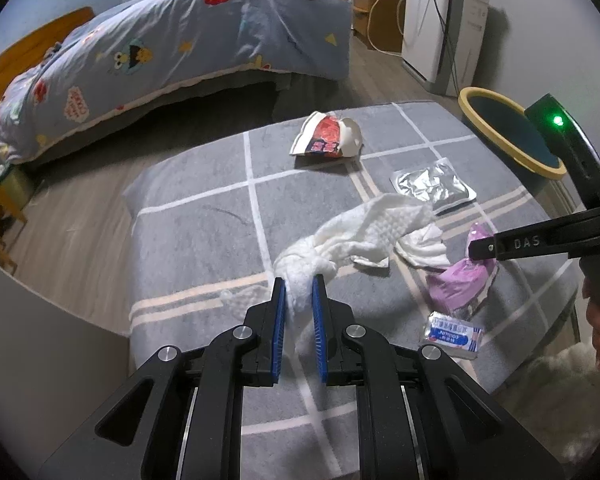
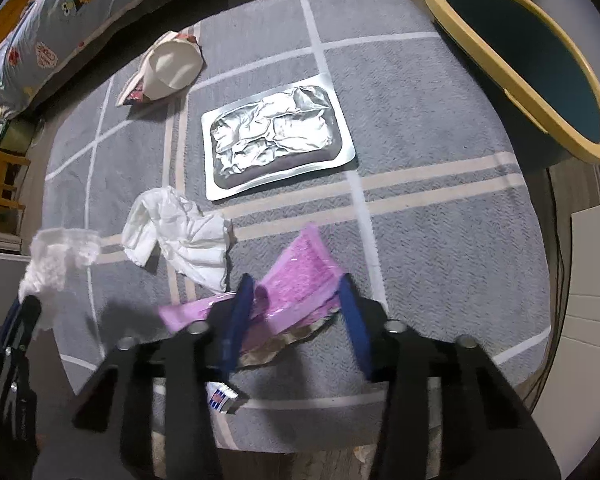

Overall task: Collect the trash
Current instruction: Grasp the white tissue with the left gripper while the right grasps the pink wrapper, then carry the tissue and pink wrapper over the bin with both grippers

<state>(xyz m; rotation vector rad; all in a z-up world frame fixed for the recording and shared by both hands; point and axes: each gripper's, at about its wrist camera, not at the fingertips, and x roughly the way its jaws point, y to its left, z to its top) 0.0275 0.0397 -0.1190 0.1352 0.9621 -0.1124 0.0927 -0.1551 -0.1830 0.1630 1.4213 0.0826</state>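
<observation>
My left gripper (image 1: 298, 280) is shut on one end of a white embossed paper towel (image 1: 372, 224), which trails off across the grey rug (image 1: 204, 208). In the right wrist view the same towel (image 2: 60, 256) hangs from the left gripper (image 2: 24, 312) at the left edge. My right gripper (image 2: 296, 292) points down at a pink wrapper (image 2: 300, 268). The wrapper buckles between its blue pads (image 2: 236, 312), which touch it on both sides. From the left wrist view one finger of the right gripper (image 1: 480, 252) shows in front of the pink wrapper (image 1: 460, 284).
On the rug lie a second white tissue (image 2: 180, 236), a silver foil pouch (image 2: 276, 136), a crushed paper cup (image 2: 172, 68) and a small blue-and-white packet (image 1: 454, 334). A yellow-rimmed bin (image 2: 462, 36) stands beyond the rug's far right corner. A bed (image 1: 180, 40) lies far left.
</observation>
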